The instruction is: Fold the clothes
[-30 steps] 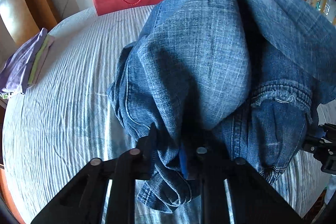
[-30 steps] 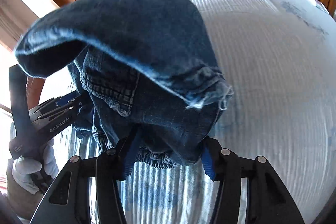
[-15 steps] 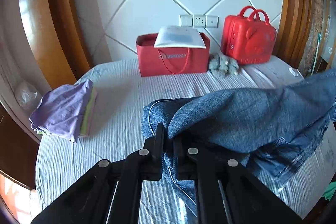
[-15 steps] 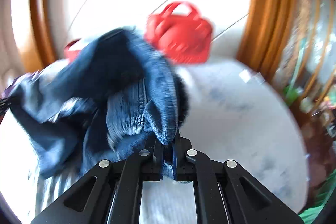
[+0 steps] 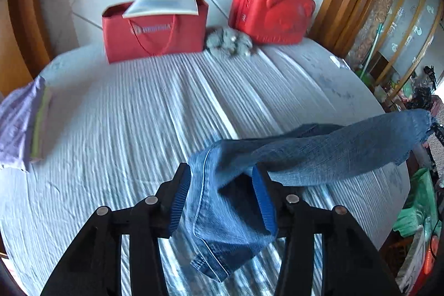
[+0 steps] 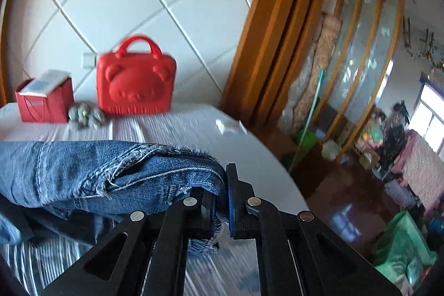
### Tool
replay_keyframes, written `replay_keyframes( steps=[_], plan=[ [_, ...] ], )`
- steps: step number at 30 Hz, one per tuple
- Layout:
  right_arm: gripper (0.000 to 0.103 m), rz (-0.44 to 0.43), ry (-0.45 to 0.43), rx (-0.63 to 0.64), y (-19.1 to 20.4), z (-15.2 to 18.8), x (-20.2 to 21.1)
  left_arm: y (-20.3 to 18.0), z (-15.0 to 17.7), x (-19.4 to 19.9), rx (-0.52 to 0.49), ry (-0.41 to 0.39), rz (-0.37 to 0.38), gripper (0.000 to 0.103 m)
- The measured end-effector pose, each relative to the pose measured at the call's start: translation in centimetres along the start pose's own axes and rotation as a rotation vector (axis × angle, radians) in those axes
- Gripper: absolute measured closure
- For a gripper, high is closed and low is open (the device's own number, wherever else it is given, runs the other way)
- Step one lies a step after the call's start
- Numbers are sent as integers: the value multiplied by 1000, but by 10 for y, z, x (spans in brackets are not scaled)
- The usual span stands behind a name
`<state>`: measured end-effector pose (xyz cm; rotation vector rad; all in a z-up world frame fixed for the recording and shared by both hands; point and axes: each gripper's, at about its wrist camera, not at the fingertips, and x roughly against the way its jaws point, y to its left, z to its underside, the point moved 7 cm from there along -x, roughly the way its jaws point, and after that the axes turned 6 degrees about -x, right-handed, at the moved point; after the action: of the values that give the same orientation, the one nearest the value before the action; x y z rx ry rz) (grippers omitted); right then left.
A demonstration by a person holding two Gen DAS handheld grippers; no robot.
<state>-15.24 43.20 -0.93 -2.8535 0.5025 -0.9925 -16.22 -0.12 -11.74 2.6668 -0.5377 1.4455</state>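
The blue denim jeans (image 5: pixel 319 154) hang stretched between your two claws above the bed with the pale striped, wrinkled sheet (image 5: pixel 125 107). Your left claw (image 5: pixel 222 185) stands spread wide, its blue ribbed pads (image 5: pixel 180 196) apart, and the denim lies draped loosely between them, a hemmed fold dangling below (the pads look not to be pressing on it). From there a leg of the jeans runs off to the right, lifted clear of the sheet, ending in a frayed cuff.

Your right claw (image 6: pixel 222 196) is pinching the jeans (image 6: pixel 111 174) near a frayed, stitched edge; its jaws sit nearly together with the cloth squeezed between them, and the rest of the garment runs away to the left, sagging toward the bed (image 6: pixel 180 126).

At the head of the bed, against the white panelled wall, stand a red paper carrier bag with cord handles (image 5: pixel 155 29), a small grey plush toy (image 5: pixel 229 42) just beside it, and a red hard case with a moulded bear face (image 5: pixel 272 13). A folded stack of lilac and pale green clothes (image 5: pixel 22 124) lies at the bed's left edge, well apart from the jeans.
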Motion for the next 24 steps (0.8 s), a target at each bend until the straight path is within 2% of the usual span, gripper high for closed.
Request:
replay_keyframes(
  steps=[2,5,7,12,15,16,17,18,19,20,22,24],
  plan=[
    [97,22,104,-20,-22,38,-29,-3,17,-11,6,35,0,52],
    [97,27,193,-50,-47,81,-49,-8,40,-18,12,64,-5,45],
    [97,11,216,-62,-53,95,-52,-13,54,-21,17,81,-7,43],
    [90,-66,222,-80,-50,104,-49,-24,83,-38,61,112,-9,42],
    [74,-108,238,-83,-48,112,-48,-29,87,-60,88,116,-63,42],
    [64,-107,241,-78,-47,116,-48,-31,87,-67,93,116,-80,42],
    [58,-104,241,-66,-47,119,-47,-33,88,-73,92,121,-100,42],
    [57,-99,240,-51,-48,122,-47,-35,88,-77,91,123,-114,43],
    [55,-100,240,-41,-48,125,-47,-36,87,-79,92,123,-128,47],
    [49,-106,241,-35,-49,127,-48,-37,86,-81,93,124,-141,63],
    [44,-124,242,-25,-48,131,-52,-36,85,-82,120,133,-138,73],
    [44,-142,241,-26,-47,133,-60,-32,80,-75,129,121,-155,81]
  ],
)
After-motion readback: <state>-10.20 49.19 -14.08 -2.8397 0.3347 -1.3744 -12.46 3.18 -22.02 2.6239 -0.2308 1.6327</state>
